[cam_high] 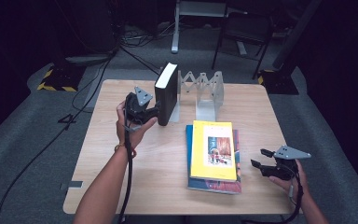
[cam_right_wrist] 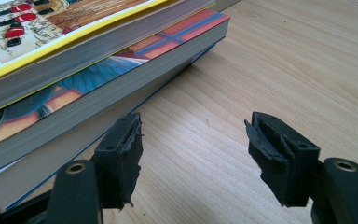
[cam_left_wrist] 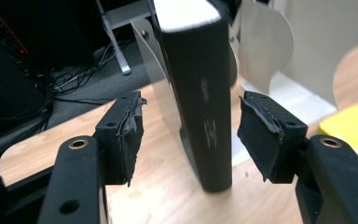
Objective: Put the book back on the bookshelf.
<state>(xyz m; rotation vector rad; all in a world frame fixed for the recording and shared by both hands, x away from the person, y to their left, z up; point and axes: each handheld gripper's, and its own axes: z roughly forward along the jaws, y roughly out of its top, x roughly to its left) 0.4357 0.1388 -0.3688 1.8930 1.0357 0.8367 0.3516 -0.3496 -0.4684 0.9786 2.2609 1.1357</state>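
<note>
Here the left gripper [cam_high: 154,113] sits at the spine of a black book [cam_high: 166,93] that stands upright on the wooden table [cam_high: 121,182], leaning against the first plate of a grey metal book rack [cam_high: 209,95] near the table's far edge. In the left gripper view the book's dark spine [cam_left_wrist: 205,107] rises between the two jaws, and a clear gap shows on either side of it, so the torn foam pads [cam_left_wrist: 130,135] do not press on the cover; the jaws stand apart around the book without holding it. The white page block shows at the book's top. To the right of the standing book, nearer the person, a yellow book [cam_high: 214,149] lies flat on top of a blue book [cam_high: 214,185], the two forming a small stack. The right gripper [cam_high: 257,165] rests low over the table just beside that stack's right edge, its jaws spread with bare wood between them; in the right gripper view the stacked page edges [cam_right_wrist: 98,93] lie just ahead and to the left of the jaws, untouched.
</note>
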